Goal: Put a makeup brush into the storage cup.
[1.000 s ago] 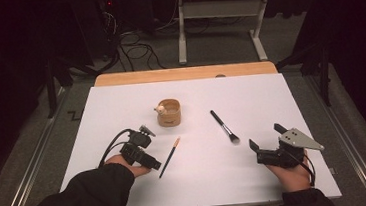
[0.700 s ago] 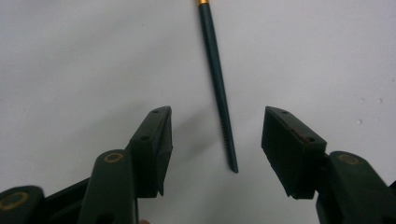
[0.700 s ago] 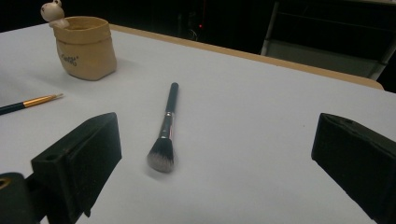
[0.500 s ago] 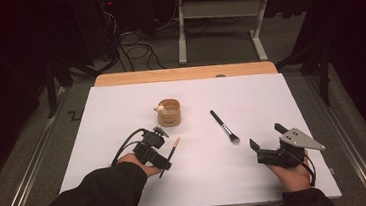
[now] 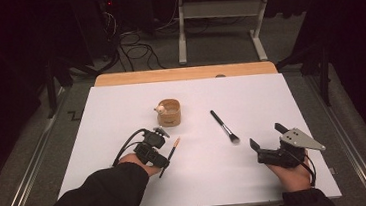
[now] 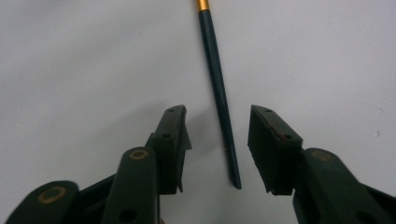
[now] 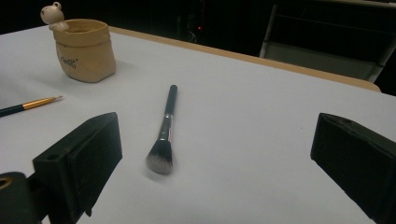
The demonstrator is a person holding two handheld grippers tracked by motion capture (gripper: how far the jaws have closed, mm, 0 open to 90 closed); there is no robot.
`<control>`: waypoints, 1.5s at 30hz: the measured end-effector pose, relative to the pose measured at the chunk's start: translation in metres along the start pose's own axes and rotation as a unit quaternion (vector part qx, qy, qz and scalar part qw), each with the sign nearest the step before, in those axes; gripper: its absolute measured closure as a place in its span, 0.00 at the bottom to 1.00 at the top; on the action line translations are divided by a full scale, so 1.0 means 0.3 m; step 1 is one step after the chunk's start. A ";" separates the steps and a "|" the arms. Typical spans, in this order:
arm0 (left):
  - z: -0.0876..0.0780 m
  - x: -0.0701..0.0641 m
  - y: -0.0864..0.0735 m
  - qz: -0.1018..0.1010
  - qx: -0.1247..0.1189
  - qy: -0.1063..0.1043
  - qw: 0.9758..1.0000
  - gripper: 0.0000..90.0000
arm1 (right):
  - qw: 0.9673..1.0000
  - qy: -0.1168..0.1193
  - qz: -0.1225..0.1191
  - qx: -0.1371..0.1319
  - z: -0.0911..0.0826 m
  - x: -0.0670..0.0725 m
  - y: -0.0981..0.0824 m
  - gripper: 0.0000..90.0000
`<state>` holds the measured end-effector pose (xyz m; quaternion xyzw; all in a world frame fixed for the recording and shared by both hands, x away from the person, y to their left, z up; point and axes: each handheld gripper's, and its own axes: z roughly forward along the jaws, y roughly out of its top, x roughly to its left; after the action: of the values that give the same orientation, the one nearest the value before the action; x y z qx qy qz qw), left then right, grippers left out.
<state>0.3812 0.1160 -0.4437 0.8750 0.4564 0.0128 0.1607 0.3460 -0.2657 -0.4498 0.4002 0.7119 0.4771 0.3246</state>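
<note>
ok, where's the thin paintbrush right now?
High view: the thin paintbrush lies on the white table, near-left of the cup, its handle end between the left gripper's open jaws.

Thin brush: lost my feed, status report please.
Left hand-held gripper closing around thin brush, pads not touching. Right hand-held gripper open, idle. Nothing in the way.

A white table [image 5: 121, 108] carries a tan cup [image 5: 169, 113]. A thin brush [image 5: 172, 153] lies just in front of the cup, a makeup brush [image 5: 224, 126] to its right.
</note>
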 end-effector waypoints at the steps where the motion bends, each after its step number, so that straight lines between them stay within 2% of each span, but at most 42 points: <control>1: 0.003 -0.004 0.000 0.001 0.002 0.000 1.000 0.68 | 1.000 0.000 0.000 0.001 0.000 0.000 0.000 0.03; 11: 0.022 -0.015 0.000 -0.001 0.008 0.003 1.000 0.77 | 1.000 0.002 0.001 0.001 0.003 -0.001 -0.001 0.03; 30: 0.047 -0.006 0.004 -0.012 0.012 0.000 1.000 0.81 | 1.000 0.003 0.003 0.003 0.005 -0.001 -0.002 0.03; 45: 0.051 -0.018 0.001 0.020 0.012 0.024 0.999 0.87 | 1.000 0.005 0.002 0.002 0.007 0.001 -0.001 0.03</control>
<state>0.3809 0.1073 -0.4574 0.8854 0.4424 0.0315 0.1391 0.3476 -0.2646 -0.4509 0.3997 0.7138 0.4782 0.3195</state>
